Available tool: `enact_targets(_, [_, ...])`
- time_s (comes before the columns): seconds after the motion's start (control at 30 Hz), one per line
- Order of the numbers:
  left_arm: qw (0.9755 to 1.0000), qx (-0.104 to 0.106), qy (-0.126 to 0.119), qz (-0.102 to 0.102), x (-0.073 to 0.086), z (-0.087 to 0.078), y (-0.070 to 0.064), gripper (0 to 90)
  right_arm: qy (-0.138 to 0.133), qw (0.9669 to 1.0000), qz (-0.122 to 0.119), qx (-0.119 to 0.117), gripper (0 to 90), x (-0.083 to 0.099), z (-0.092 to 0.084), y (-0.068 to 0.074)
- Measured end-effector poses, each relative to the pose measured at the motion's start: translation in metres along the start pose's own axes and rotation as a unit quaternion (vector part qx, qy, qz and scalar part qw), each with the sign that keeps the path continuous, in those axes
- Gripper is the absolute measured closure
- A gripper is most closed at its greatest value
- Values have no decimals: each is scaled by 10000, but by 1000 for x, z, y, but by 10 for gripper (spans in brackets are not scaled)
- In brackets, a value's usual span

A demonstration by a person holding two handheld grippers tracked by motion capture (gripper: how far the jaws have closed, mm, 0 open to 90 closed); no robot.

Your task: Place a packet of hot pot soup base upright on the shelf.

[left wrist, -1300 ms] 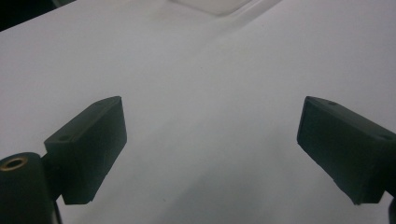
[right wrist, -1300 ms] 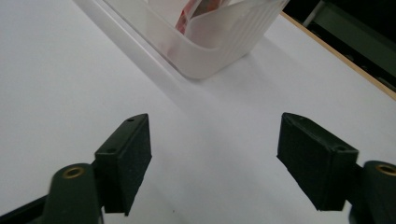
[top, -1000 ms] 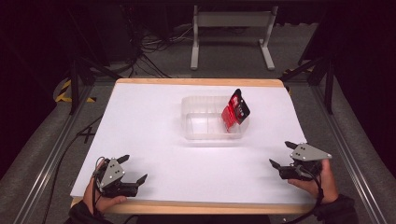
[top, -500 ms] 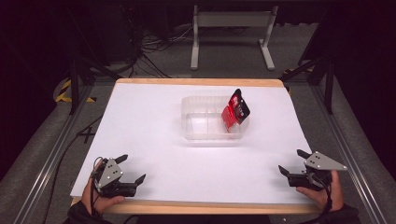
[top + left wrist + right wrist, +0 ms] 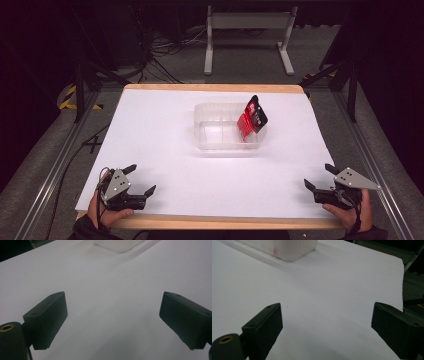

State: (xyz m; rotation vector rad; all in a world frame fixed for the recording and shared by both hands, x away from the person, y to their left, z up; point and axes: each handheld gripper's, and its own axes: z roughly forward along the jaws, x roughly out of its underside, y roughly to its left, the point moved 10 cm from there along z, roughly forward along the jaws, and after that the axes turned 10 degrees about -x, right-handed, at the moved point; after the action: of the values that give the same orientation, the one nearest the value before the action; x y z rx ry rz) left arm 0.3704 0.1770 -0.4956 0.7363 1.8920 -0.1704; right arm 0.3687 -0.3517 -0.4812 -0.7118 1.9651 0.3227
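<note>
Packet: the red and black packet (image 5: 252,120) stands tilted in the clear plastic tray (image 5: 220,136), leaning on its right end wall, top corner above the rim.
Tray place: on the white table (image 5: 165,130), at about 12 o'clock from you, a little beyond the middle.
Left gripper: your left gripper (image 5: 141,179) is at 7 o'clock near the front edge, jaws spread, nothing between them.
Right gripper: your right gripper (image 5: 320,176) is at 5 o'clock, well apart from the tray; its jaws have just been opening and now stand wide with only bare table between them.
How the packet handles: it looks light, thin and flat, probably a glossy wrapper, so it can slip or bend.
Where to hold: I think the free top corner above the rim is best; pinch across the flat faces.
Care: the tray looks light too, and it may slide or tip if you push on the wall.
</note>
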Motion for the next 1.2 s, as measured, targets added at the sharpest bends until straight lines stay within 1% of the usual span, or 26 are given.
enact_targets(0.03, [10000, 5, 2, 6, 0, 0, 0, 85, -21, 10000, 7, 9, 107, 0, 0, 0])
enact_targets(0.1, [10000, 30, 23, 6, 1, 1, -1, 85, -1, 9999, -70, 96, 107, 0, 0, -1])
enact_targets(0.17, [10000, 40, 30, 31, 1, 2, -2, 85, 11, 9999, -31, 103, 107, 0, 0, -2])
enact_targets(0.23, [10000, 38, 42, 47, 1, 3, -3, 85, 18, 9999, -45, 148, 107, 0, -1, -3])
enact_targets(0.33, [10000, 39, 28, -10, 0, 3, -2, 85, -43, 9998, 8, 182, 107, -2, -2, -3])
enact_targets(0.4, [10000, 26, 6, 3, -1, 3, -1, 85, -75, 9998, 23, 201, 107, -3, -3, -3])
enact_targets(0.53, [10000, -37, -39, -47, -4, 2, 3, 85, -100, 9997, -3, 204, 107, -5, -2, -2])
enact_targets(0.57, [10000, -41, -40, -61, -4, 1, 3, 85, -107, 9998, 30, 160, 108, -7, -1, 0])
enact_targets(0.73, [10000, -65, -35, -30, -3, 0, 4, 85, -51, 9999, -20, 123, 108, -7, 3, 2])
enact_targets(0.83, [10000, -74, -21, -62, -4, 2, 5, 85, -91, 9999, 57, 111, 109, -8, 3, 1])
enact_targets(0.87, [10000, -78, -20, -52, -4, 2, 5, 85, -96, 9999, 80, 107, 111, -8, 3, 1])
enact_targets(0.9, [10000, -72, -23, 7, -3, 2, 4, 84, -60, 9999, 88, 76, 115, -7, 4, 2])
enact_targets(0.93, [10000, -87, -8, 4, -3, 2, 4, 83, -31, 10000, 76, 52, 116, -6, 5, 3])
enact_targets(0.97, [10000, -87, -8, 4, -3, 2, 4, 83, -17, 10000, 54, 65, 123, -6, 5, 3])
enact_targets(1.03, [9999, -86, -18, -95, -3, 2, 5, 83, -22, 9999, 59, 96, 129, -7, 5, 3])
enact_targets(1.13, [10000, -85, 13, -34, -3, 3, 3, 83, -67, 9996, 157, 210, 119, -9, 5, 0])
enact_targets(1.17, [10000, -78, 11, 19, -2, 3, 2, 83, -67, 9996, 157, 210, 119, -9, 5, 0])
enact_targets(1.2, [10000, -80, 17, 23, -2, 2, 2, 83, -59, 9997, 142, 205, 117, -9, 5, 0])
